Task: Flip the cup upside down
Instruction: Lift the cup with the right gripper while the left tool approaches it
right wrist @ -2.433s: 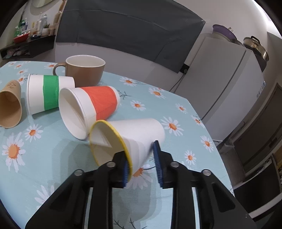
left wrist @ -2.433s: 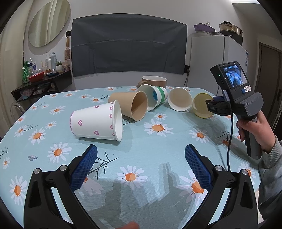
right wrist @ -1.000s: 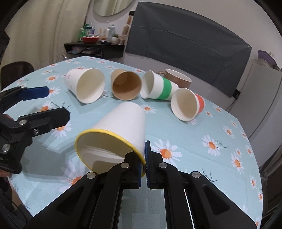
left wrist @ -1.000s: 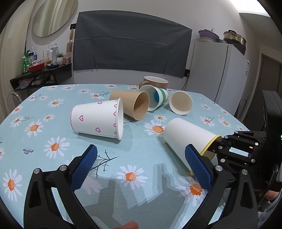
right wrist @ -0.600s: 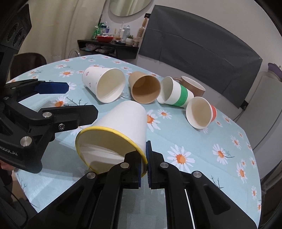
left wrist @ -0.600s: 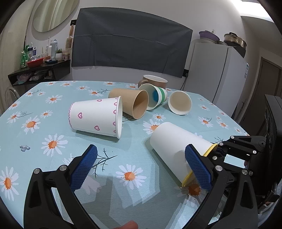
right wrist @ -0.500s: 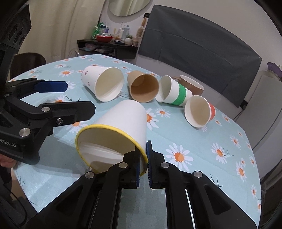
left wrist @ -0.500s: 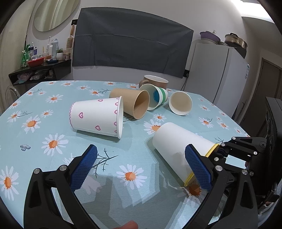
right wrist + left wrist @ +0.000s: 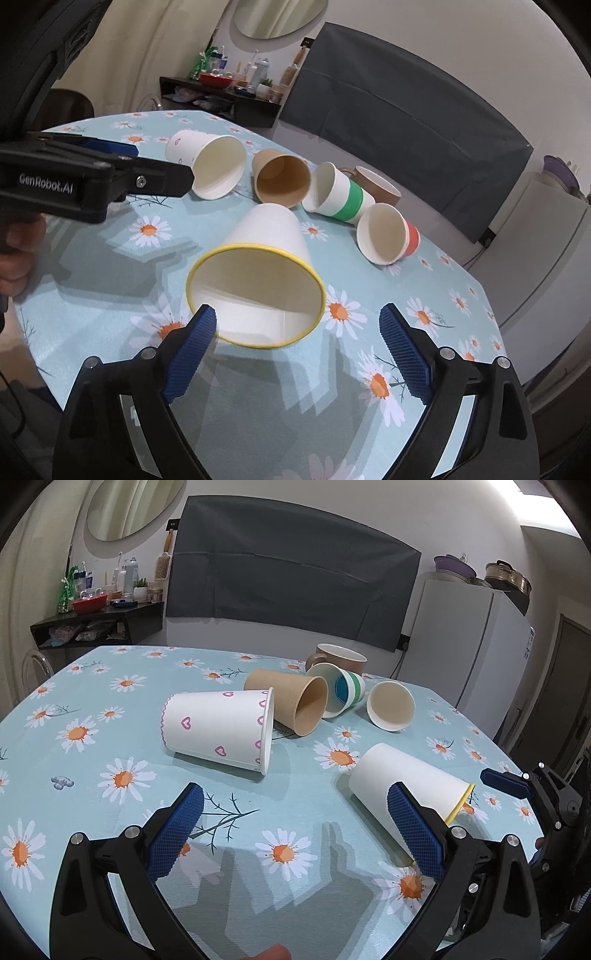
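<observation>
A white paper cup with a yellow rim (image 9: pixel 266 258) lies on its side on the daisy tablecloth, mouth toward my right gripper; it also shows in the left wrist view (image 9: pixel 402 782). My right gripper (image 9: pixel 299 347) is open and empty, its pads either side of the cup's mouth and just short of it. My left gripper (image 9: pixel 295 830) is open and empty, low over the near table; its right pad overlaps the cup in view. Contact with the cup is unclear.
Other cups lie on their sides beyond: a white cup with pink hearts (image 9: pixel 218 731), a brown paper cup (image 9: pixel 291 701), a green-banded cup (image 9: pixel 340 199) and a red-banded cup (image 9: pixel 388 236). A brown mug (image 9: pixel 336 655) stands upright behind. The table edge (image 9: pixel 443 424) is near.
My right gripper has opened and let go of the yellow-rimmed cup's rim. The cup now lies on the table. My left gripper has hardly moved.
</observation>
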Available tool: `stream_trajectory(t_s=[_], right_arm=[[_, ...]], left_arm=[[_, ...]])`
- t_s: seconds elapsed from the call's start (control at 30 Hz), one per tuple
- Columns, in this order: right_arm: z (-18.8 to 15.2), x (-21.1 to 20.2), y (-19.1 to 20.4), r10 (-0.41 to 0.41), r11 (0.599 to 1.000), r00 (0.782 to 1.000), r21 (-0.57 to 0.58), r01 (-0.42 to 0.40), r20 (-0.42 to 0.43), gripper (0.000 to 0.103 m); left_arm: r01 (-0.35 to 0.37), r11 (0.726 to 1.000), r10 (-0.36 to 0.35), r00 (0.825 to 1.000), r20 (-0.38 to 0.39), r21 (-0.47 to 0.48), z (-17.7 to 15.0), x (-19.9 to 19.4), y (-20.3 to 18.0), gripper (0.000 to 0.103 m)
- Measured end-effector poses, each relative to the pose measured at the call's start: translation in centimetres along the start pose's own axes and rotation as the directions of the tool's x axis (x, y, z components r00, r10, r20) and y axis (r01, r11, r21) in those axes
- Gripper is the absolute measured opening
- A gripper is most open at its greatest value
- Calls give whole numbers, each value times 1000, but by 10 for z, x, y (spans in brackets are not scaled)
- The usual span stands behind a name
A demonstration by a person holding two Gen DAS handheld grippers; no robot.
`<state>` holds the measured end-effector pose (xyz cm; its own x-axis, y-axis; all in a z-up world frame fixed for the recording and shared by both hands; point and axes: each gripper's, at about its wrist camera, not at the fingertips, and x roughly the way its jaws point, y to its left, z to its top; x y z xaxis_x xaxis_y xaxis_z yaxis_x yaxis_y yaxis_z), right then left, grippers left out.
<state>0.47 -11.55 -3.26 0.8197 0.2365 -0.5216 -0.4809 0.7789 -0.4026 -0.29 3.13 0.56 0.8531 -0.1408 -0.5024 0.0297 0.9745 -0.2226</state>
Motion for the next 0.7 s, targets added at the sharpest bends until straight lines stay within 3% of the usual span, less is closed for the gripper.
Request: stream_trajectory(t_s=[0.3, 0.43, 0.6, 0.7], right_arm=[[-22, -3, -26, 0, 998, 1000, 56, 1, -18, 87], [-30, -7, -36, 7, 997, 1000, 80, -7, -6, 87], [-39, -9, -49, 16, 995, 1000, 94, -16, 2, 87], [-48, -12, -59, 13, 995, 1000, 99, -13, 0, 88]], left_arm=[[66, 997, -68, 995, -77, -33, 18, 3, -21, 97], [122, 989, -135, 976, -169, -87, 26, 17, -33, 97], [106, 989, -125, 970, -210, -101, 34, 28, -53, 97], [110, 986, -139, 953, -268, -122, 40, 39, -63, 97]])
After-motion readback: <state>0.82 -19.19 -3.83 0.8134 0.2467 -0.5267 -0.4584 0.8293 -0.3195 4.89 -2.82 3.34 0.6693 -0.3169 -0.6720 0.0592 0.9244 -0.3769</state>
